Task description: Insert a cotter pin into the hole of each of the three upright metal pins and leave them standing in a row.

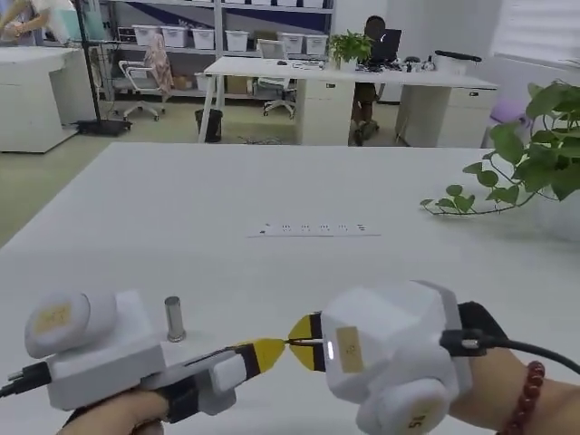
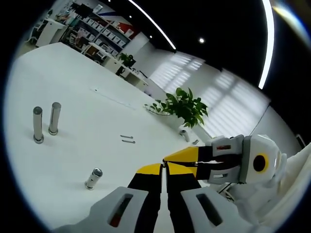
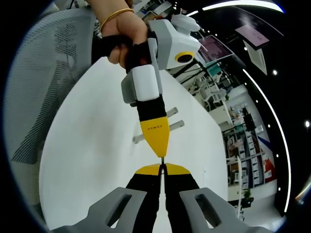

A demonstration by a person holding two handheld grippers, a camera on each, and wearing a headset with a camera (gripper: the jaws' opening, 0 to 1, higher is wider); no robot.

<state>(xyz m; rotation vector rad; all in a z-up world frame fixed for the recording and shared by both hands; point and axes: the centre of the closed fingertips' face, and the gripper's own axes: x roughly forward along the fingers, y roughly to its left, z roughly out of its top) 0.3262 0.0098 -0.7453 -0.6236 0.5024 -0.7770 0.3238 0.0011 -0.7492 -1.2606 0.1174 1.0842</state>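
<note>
Midair, left tongs (image 2: 164, 166) against right tongs (image 3: 162, 168)

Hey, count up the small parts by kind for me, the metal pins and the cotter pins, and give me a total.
metal pins: 3
loose cotter pins: 2
cotter pin held where the left gripper and right gripper tips meet: 1
total: 6

An office-like workroom — white desks (image 1: 344, 77), swivel chairs (image 1: 276, 86), shelves of storage bins (image 1: 227, 36), potted plants (image 1: 349, 45).
</note>
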